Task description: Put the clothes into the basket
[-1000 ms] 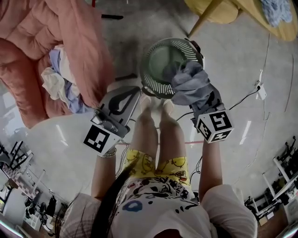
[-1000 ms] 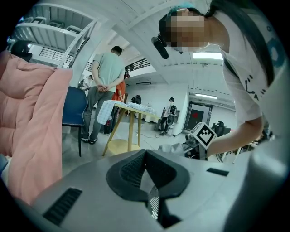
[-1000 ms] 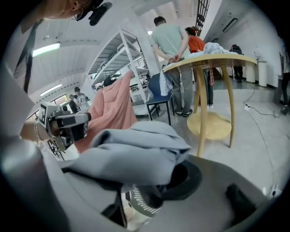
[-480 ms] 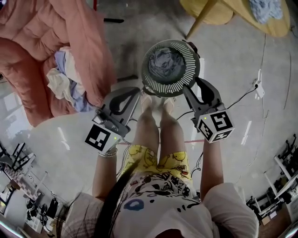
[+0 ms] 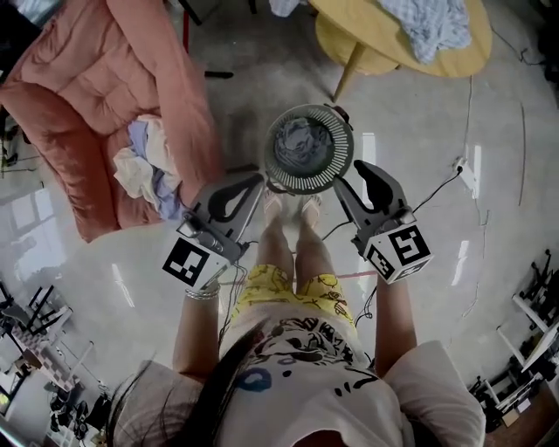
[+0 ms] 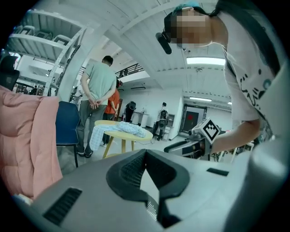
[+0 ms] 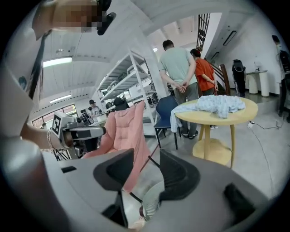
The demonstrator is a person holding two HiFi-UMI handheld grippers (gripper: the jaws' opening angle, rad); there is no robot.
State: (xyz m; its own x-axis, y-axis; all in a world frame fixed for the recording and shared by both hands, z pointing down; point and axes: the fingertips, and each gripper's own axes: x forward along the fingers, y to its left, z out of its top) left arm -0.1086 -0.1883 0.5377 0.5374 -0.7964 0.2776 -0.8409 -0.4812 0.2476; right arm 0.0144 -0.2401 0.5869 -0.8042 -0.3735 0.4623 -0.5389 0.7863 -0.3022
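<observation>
Head view: the round slatted basket (image 5: 336,168) stands on the pale floor just beyond the person's feet (image 5: 293,208), and a grey garment (image 5: 301,144) lies crumpled inside it. The left gripper (image 5: 252,179) sits just left of the basket and the right gripper (image 5: 356,170) just right of it, both close to the rim. Well left of the basket, a pink padded chair (image 5: 79,96) carries a heap of pale clothes (image 5: 147,170). Beyond the basket, a round yellow table (image 5: 463,57) bears a light blue cloth (image 5: 428,22).

Left gripper view: the black jaws are pressed together at their tips with nothing between them. Low in the opening behind the tips shows a sliver of slatted rim, seemingly the basket's. Farther off, a person in a green shirt (image 6: 100,88) stands by the yellow table, next to a blue chair (image 6: 67,122).

Right gripper view: the jaws are spread and hold nothing. Through the gap show the basket's rim low down and the pink chair behind it. White shelving (image 7: 120,79) rises beyond the chair.
</observation>
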